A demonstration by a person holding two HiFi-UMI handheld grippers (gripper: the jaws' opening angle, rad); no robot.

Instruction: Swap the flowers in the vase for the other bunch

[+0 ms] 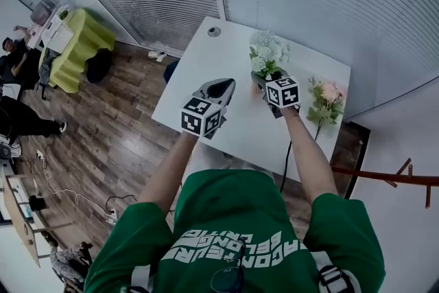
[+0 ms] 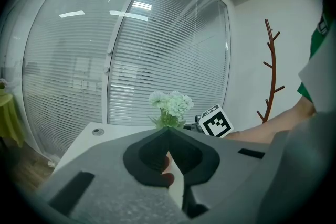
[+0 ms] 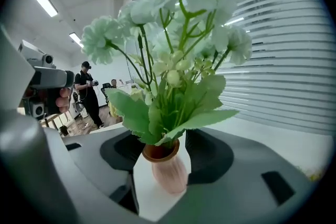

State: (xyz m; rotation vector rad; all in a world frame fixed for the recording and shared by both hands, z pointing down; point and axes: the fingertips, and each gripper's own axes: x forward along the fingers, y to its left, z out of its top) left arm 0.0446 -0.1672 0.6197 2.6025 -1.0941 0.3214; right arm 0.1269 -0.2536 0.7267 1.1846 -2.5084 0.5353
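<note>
White and green flowers stand in a small ribbed pink vase on the white table. The vase is between the two jaws of my right gripper, which is open, with a sliver of table showing beside the vase. In the right gripper view the flowers fill the middle. A pink bunch lies on the table to the right, near the edge. My left gripper hovers left of the vase, shut and holding nothing. In its own view the left gripper points at the flowers.
A glass wall with blinds runs behind the table. A round grommet sits at the far table edge. A brown coat stand is on the right. A yellow-green covered table and seated people are far left on the wooden floor.
</note>
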